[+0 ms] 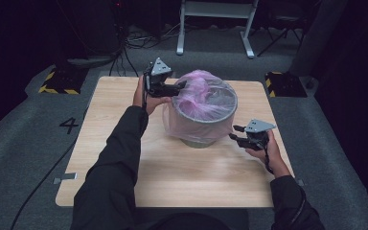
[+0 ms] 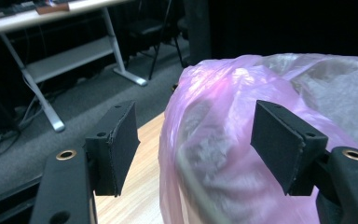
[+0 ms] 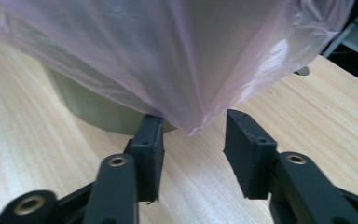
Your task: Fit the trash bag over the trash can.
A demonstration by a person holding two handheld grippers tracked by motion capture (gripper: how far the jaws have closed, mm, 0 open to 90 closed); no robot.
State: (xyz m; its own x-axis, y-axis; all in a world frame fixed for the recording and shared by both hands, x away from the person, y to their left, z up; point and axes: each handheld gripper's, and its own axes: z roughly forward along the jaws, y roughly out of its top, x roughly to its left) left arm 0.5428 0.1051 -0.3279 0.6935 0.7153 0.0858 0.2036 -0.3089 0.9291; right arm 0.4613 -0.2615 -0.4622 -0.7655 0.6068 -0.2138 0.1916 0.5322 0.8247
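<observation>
Two black-sleeved forearms enter from below, each hand with one gripper. The right gripper (image 3: 193, 142) stands parted, a corner of the pink bag (image 1: 199, 103) between its pads, untouched. The left gripper (image 2: 200, 147) gapes around the bag's bunched top. One grey bin (image 1: 199, 140), mid-table (image 1: 124, 158), is mostly veiled by translucent film.

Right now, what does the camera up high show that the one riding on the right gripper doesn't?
High view: the person's arms, the left gripper at the far rim, the whole grey bin and the floor around the table.
Right gripper view, close up: the bag's lower corner hanging between that gripper's open pads, apparently untouched.
Both: the pink bag draped over the bin, the wooden table and the right gripper.
</observation>
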